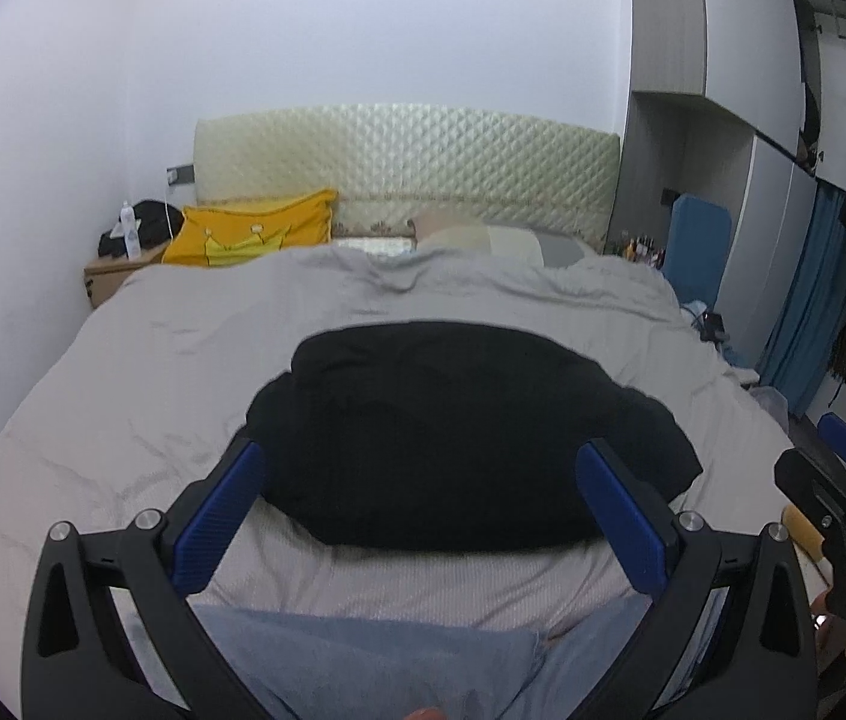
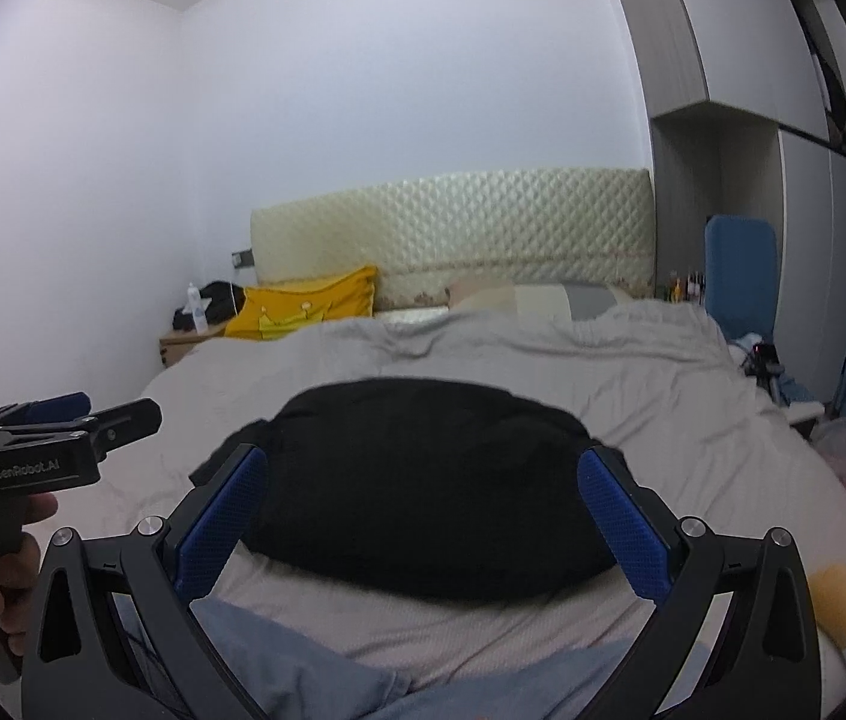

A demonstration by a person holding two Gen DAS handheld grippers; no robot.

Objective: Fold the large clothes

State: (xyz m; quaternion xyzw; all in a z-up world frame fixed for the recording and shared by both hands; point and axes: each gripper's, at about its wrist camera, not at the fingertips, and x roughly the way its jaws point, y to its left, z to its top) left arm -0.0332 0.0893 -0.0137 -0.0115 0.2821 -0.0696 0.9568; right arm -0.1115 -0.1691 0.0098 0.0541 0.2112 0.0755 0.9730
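Note:
A black garment (image 1: 453, 432) lies folded in a compact bundle on the grey bed cover (image 1: 153, 360); it also shows in the right wrist view (image 2: 423, 480). My left gripper (image 1: 423, 468) is open and empty, held above the near edge of the garment. My right gripper (image 2: 423, 468) is open and empty too, above the same edge. The right gripper shows at the right edge of the left wrist view (image 1: 843, 480). The left gripper shows at the left of the right wrist view (image 2: 63, 420).
A yellow pillow (image 1: 249, 234) and pale pillows (image 1: 483, 237) lie by the quilted headboard (image 1: 411, 162). A nightstand (image 1: 117, 276) with a bottle stands at the left. A wardrobe (image 1: 753, 120), a blue chair (image 1: 693, 246) and hanging clothes are at the right. Blue trousers (image 1: 393, 660) fill the near edge.

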